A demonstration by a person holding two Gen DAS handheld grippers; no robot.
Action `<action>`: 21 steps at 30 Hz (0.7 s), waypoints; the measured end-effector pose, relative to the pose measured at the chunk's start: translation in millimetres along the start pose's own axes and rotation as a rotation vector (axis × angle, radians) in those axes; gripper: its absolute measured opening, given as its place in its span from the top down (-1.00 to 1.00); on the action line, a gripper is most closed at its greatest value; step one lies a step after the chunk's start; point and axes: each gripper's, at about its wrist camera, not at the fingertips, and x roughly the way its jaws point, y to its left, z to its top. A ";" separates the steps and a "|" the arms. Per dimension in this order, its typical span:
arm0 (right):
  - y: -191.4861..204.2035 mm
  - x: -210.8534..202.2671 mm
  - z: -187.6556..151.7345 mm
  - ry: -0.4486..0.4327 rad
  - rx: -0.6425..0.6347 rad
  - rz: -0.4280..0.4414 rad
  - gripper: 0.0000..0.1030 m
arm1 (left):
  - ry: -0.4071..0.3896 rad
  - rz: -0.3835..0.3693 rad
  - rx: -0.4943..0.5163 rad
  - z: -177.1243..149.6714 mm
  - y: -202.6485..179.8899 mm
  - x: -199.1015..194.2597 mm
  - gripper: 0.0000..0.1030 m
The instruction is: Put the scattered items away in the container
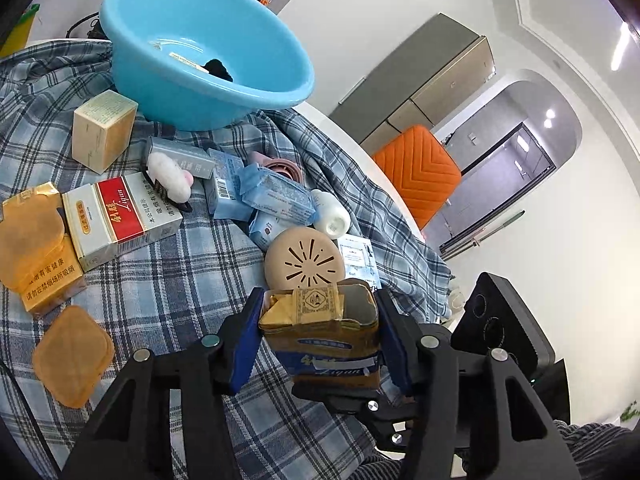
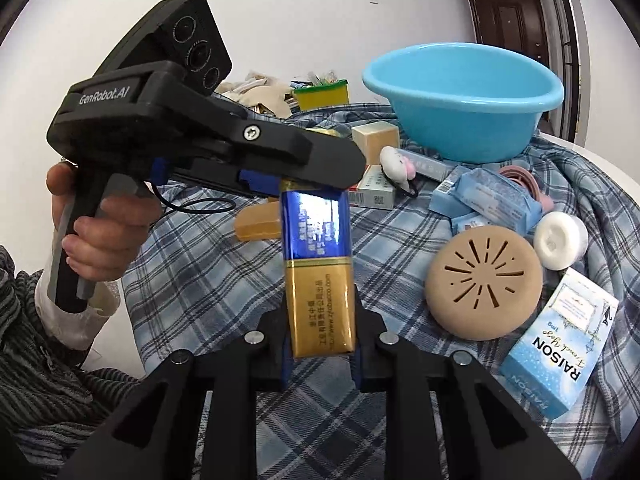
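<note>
Both claws are gripping one blue-and-gold cigarette pack [image 2: 318, 268].
The right claw [image 2: 320, 344] is clamping its gold end; the left claw [image 1: 320, 332] is clamping its torn-open end, above the plaid-covered counter [image 1: 168, 292].

Basin [image 1: 208, 92] behind scattered boxes on cloth [image 1: 160, 280], round case [image 1: 305, 261] nearest front.

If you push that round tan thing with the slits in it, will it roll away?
Probably not far. The round tan disc looks like a flat-bottomed dome lying on the rumpled plaid cloth, so a push would likely slide it, not roll it. It looks stiff, like hard plastic. Tipped onto its edge, it might wheel off.
</note>
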 end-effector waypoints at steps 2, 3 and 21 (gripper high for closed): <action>0.0 -0.9 0.9 -0.008 -0.005 -0.014 0.56 | 0.001 -0.005 0.000 0.6 -0.7 0.0 -0.08; 0.7 -1.5 2.3 -0.015 -0.010 -0.028 0.43 | 0.006 -0.011 -0.001 0.7 -1.0 0.6 -0.08; 3.8 -0.8 15.2 -0.043 -0.035 -0.028 0.58 | 0.008 0.027 0.013 0.4 -1.5 3.1 -0.08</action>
